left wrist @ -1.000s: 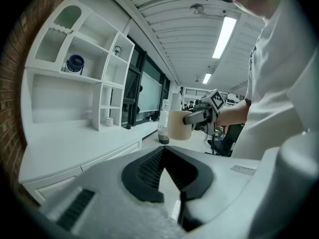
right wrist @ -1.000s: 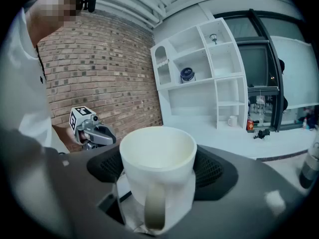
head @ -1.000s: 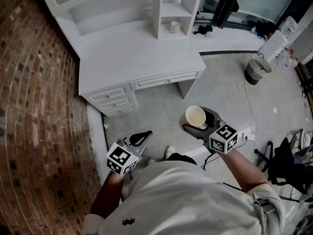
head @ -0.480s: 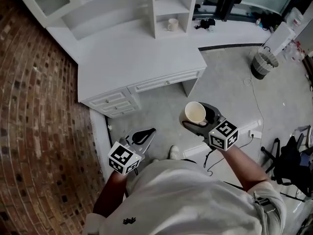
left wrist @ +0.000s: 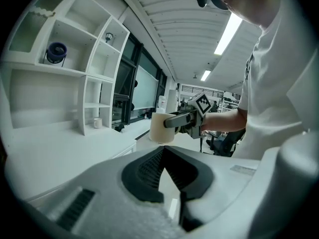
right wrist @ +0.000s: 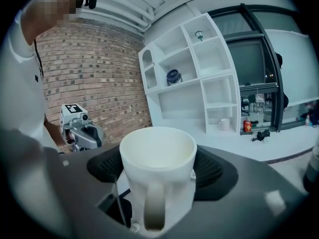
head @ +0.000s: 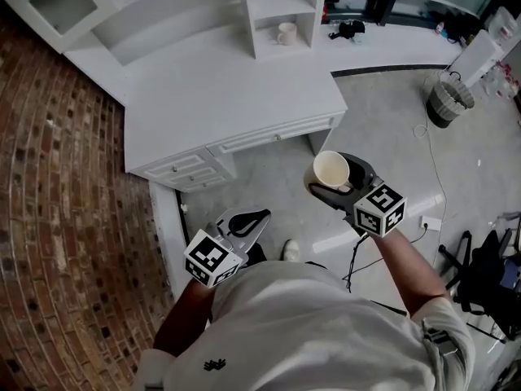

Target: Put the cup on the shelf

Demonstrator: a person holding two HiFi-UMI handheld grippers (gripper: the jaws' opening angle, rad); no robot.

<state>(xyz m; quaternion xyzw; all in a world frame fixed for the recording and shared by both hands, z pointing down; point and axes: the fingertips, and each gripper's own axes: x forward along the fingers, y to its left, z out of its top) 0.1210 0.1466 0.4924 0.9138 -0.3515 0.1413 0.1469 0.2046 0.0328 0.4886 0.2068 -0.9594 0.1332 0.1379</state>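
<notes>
A white cup [right wrist: 157,166] with its handle toward the camera sits upright between the black pads of my right gripper [head: 337,179], which is shut on it. In the head view the cup [head: 331,169] hangs over the floor just in front of the white desk [head: 220,88]. The white shelf unit [head: 277,10] stands at the desk's back, and a second white cup [head: 286,32] sits in its low compartment. My left gripper [head: 247,221] is held low at my left, shut, with nothing in it.
A brick wall [head: 57,218] runs along the left. The desk has drawers [head: 183,169] on its left side. A blue object [left wrist: 56,52] sits on an upper shelf. A waste bin [head: 448,100] and cables lie on the floor at the right.
My right gripper has carried the cup slightly forward toward the desk. The desk and shelf now sit closer in the head view. The left gripper has barely moved.
</notes>
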